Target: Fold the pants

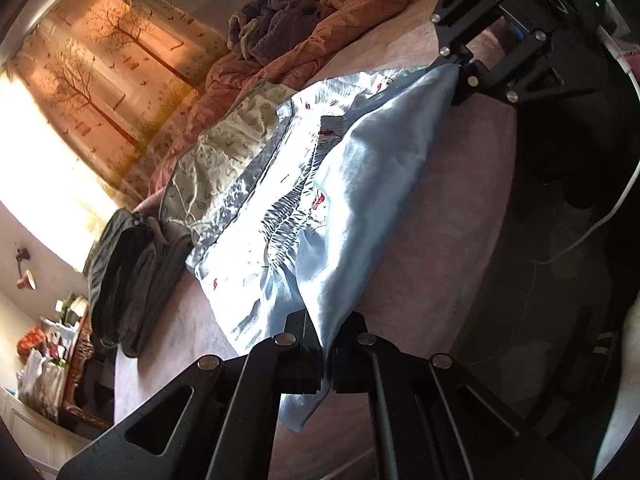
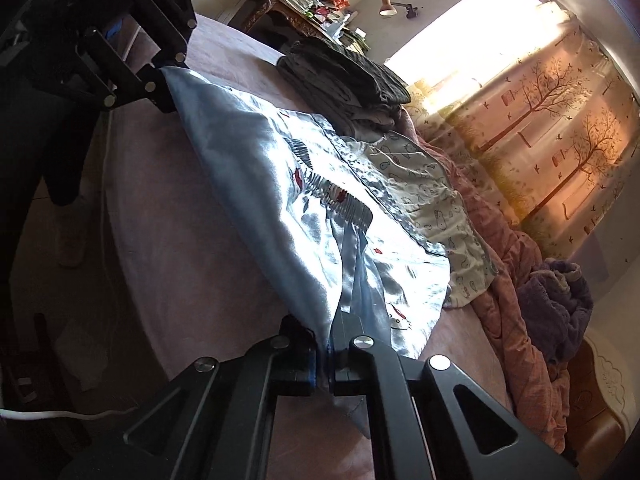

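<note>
Light blue satin pants [image 1: 360, 168] with small red prints lie across the pink bed sheet [image 1: 460, 220], their near edge lifted and stretched between both grippers. In the left wrist view my left gripper [image 1: 326, 344] is shut on one end of that edge. My right gripper [image 1: 460, 62] pinches the other end at the upper right. In the right wrist view the right gripper [image 2: 326, 356] clamps the pants [image 2: 256, 168] at the bottom. The left gripper [image 2: 164, 70] holds the far corner at the upper left. The elastic waistband shows mid-cloth.
A stack of folded dark grey clothes [image 1: 120, 276] sits beyond the pants, beside a white patterned garment [image 1: 224, 148]. A rumpled pink quilt [image 1: 320, 40] and a purple blanket [image 1: 272, 24] lie by the headboard. A white cable [image 1: 616, 200] hangs off the bed's near side.
</note>
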`<control>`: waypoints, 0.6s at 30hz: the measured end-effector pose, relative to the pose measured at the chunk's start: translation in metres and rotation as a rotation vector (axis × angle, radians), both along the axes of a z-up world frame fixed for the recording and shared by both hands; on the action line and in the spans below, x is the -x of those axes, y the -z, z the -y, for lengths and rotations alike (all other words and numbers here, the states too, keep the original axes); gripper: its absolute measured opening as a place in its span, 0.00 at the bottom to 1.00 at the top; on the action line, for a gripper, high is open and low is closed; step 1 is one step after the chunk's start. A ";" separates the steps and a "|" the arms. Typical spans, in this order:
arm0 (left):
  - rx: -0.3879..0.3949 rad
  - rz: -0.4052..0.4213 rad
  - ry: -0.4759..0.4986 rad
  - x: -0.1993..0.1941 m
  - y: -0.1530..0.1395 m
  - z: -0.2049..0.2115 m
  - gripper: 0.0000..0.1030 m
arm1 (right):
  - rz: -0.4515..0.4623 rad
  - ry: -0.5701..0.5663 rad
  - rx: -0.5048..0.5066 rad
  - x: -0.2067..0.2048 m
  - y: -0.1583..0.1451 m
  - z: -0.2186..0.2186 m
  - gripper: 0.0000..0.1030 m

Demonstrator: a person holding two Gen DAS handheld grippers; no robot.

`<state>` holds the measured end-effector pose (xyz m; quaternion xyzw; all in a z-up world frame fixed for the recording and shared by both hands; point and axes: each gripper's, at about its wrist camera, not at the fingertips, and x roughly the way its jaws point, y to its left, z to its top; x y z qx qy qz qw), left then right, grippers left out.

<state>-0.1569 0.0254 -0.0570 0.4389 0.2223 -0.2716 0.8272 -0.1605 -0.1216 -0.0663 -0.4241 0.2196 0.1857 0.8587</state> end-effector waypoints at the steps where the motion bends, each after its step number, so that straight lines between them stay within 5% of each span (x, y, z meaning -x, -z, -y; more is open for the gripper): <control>1: 0.011 -0.021 -0.003 0.005 -0.001 -0.002 0.03 | -0.007 -0.011 -0.002 0.009 0.000 -0.001 0.03; 14: 0.034 -0.031 -0.022 0.001 -0.012 0.002 0.03 | -0.143 -0.025 -0.203 -0.006 -0.027 0.013 0.03; 18: 0.061 -0.135 -0.013 -0.028 -0.031 0.005 0.05 | -0.237 -0.060 -0.220 -0.035 -0.042 0.018 0.03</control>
